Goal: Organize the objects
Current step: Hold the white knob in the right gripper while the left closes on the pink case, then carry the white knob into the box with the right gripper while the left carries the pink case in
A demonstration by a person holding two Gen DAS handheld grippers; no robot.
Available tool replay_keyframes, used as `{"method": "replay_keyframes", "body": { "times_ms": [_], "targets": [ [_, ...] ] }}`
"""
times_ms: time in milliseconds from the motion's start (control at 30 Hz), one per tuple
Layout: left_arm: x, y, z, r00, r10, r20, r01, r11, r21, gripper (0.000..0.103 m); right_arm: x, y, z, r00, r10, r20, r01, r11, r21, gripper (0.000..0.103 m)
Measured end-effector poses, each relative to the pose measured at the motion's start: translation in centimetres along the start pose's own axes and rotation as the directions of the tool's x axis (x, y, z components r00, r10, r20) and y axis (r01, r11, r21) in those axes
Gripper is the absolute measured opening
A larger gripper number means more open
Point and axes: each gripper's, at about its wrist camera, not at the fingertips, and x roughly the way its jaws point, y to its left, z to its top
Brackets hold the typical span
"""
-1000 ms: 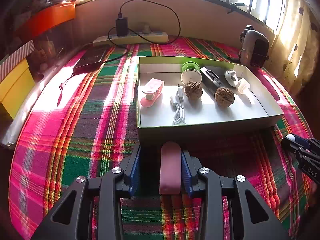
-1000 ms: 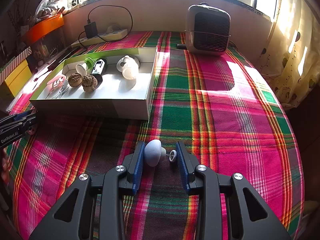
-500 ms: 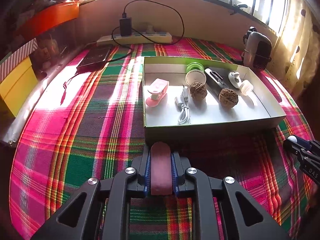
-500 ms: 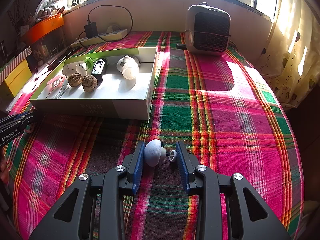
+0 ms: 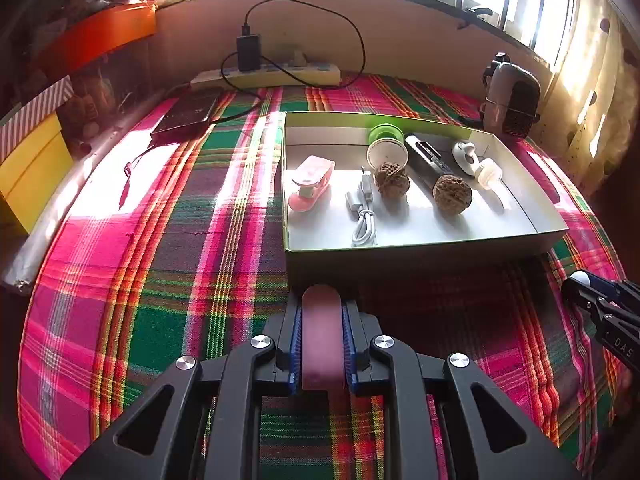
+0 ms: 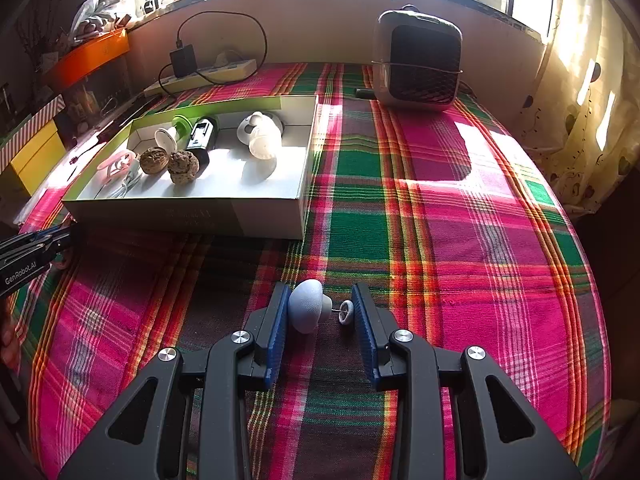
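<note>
My left gripper is shut on a pink oblong block, low over the plaid cloth just in front of the open white box. The box holds a pink clip, a white cable, two walnuts, a green spool, a black device and a white bottle. My right gripper is shut on a pale blue mushroom-shaped piece with a thin pin and a small white cap. It sits right of the box.
A small grey heater stands at the back right. A power strip with a charger and cable runs along the far wall, and a dark flat device lies before it. A yellow box borders the left edge.
The left jaws closed onto the pink block, which earlier lay loose between them. The right gripper and its blue piece have stayed as they were.
</note>
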Motion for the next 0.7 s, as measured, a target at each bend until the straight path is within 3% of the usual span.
{"method": "replay_keyframes", "body": {
  "times_ms": [700],
  "targets": [
    [-3.7,-1.6,1.7,0.994,-0.082,0.069,0.078,0.995,0.056,0.016,-2.4,1.9,1.5,0.997,0.037,0.069,-0.036,0.999,-0.026,0.033]
  ]
}}
